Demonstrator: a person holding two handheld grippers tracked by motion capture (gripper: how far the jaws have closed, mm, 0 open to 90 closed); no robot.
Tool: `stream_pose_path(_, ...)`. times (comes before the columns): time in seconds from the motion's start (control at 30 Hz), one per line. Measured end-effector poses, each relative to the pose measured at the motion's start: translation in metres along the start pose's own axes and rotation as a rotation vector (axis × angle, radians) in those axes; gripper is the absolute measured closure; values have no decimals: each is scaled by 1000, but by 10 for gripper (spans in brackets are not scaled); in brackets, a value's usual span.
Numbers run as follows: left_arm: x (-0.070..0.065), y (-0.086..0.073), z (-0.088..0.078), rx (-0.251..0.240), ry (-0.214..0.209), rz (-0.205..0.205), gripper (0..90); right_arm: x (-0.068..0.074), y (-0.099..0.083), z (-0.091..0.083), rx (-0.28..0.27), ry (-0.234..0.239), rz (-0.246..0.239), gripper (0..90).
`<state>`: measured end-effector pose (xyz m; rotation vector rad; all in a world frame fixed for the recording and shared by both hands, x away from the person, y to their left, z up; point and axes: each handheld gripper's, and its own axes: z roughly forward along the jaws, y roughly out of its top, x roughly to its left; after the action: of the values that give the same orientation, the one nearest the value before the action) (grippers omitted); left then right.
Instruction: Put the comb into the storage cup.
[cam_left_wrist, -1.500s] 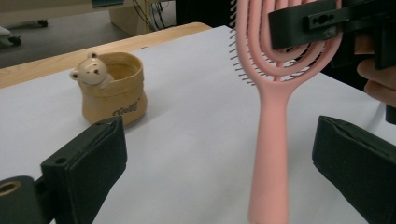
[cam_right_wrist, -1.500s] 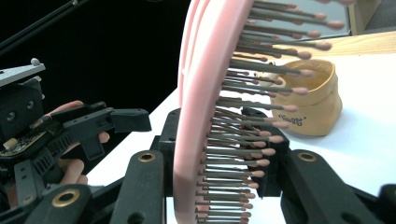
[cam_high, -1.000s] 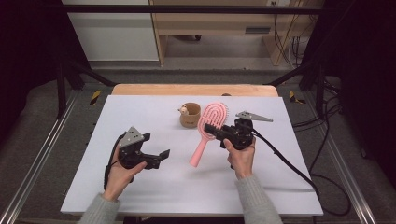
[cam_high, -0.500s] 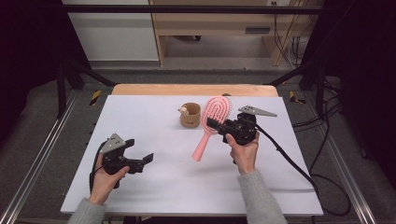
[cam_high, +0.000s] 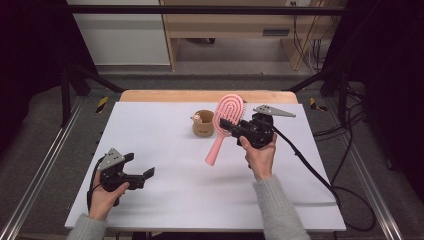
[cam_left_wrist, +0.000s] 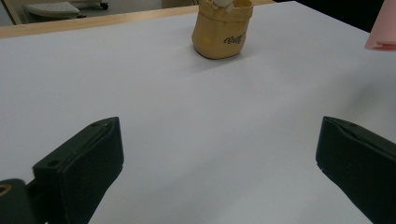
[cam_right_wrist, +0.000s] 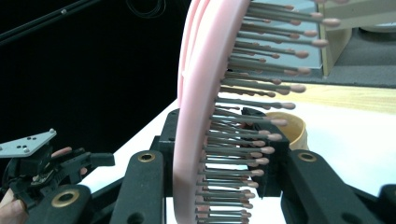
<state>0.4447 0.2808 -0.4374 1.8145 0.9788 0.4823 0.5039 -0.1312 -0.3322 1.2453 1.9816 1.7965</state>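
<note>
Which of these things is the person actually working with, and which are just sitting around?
In use:
- pink hairbrush, clamped in the right gripper and lifted off the table
- left gripper, jaws open, holding nothing

Just lying about:
- small tan pot with a little figure on its rim, standing beside the brush
- white table
- cables on the floor

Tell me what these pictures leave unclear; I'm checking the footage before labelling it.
- Pink plastic hairbrush: handle cut off by the right gripper view's bottom edge.
- Small tan cup: its contents cut off by the left gripper view's top edge; too small in the high view.
- Cup's lettering: blurred.
</note>
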Motion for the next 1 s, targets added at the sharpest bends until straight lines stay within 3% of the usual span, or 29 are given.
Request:
stream_pose_path(0.57, 6, -10, -2, 0, 4, -13, 6, 4, 20, 7, -26, -42, -42, 626)
stream_pose_path(1.0, 7, -11, -2, 13, 5, -10, 7, -3, 28, 16, -32, -89, -53, 627)
